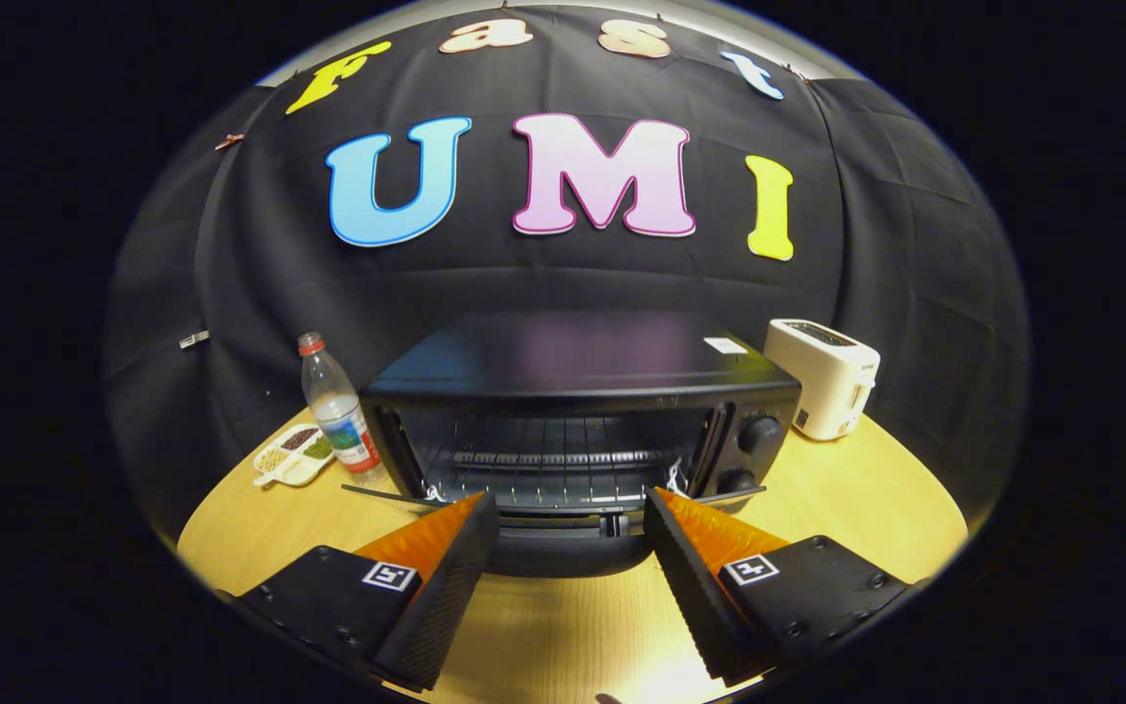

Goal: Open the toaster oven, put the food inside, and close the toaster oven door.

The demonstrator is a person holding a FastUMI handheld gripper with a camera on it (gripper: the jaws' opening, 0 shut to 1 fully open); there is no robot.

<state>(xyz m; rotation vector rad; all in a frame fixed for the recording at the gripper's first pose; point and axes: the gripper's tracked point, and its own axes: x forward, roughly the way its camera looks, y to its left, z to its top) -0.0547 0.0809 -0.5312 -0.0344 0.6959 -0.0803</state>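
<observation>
The black toaster oven [578, 376] stands on the wooden table just ahead of my fingers. Its door [563, 557] hangs folded down toward me, and the wire rack [553, 455] inside is bare. My gripper [571, 504] is open, its two black fingers with orange sides spread wide. The fingertips [478, 513] sit at either end of the lowered door's front edge, and nothing is held between them. A small white divided dish of food [294, 453] lies on the table left of the oven, beyond a bottle.
A clear water bottle with a red cap [336, 406] stands close to the oven's left side. A white toaster [825, 376] sits to the oven's right at the back. Bare wooden table [563, 636] lies under and between my fingers.
</observation>
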